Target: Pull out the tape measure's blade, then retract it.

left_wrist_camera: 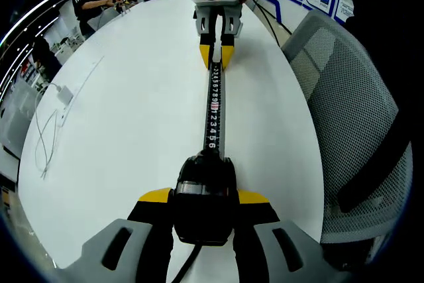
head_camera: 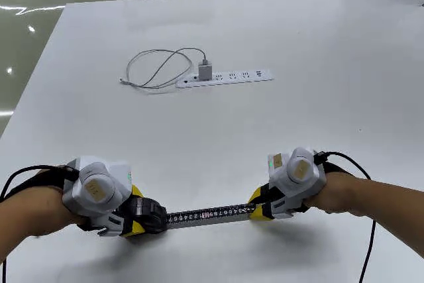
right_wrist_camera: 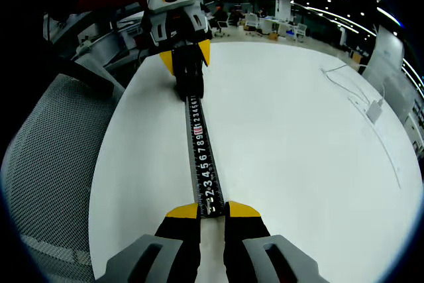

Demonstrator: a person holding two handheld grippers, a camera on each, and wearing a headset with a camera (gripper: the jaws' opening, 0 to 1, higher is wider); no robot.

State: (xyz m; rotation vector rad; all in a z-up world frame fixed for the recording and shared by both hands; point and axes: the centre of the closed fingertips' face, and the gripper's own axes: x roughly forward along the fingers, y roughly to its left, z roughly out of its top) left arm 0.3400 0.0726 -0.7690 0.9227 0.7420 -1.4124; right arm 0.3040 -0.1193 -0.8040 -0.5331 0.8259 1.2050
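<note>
In the lower left of the head view, I am clamping my left gripper [head_camera: 134, 222] on the black tape measure case [head_camera: 151, 215]. In the left gripper view the two yellow-tipped jaws are pressing against either side of the case at the bottom centre of the frame. In the lower right of the head view, I am pinching the free end of the blade [head_camera: 209, 215] in my right gripper [head_camera: 257, 206]. In the right gripper view those jaws are standing closed on the blade tip at the bottom centre. The blade is running out of the case in a straight line between the two grippers, dark with light printed numerals and one red mark. It is lying low over the white table [head_camera: 298, 44]; I cannot tell whether it is touching the surface. Both grippers are sitting near the table's near edge. Farther up, left of centre in the head view, a white power strip [head_camera: 228, 77] is lying flat on the table with a grey charger [head_camera: 205, 71] plugged into it. A thin cable [head_camera: 156, 67] is looping out to the charger's left. At the right side of the left gripper view, a grey mesh chair [left_wrist_camera: 351, 117] is standing beside the table edge.
</note>
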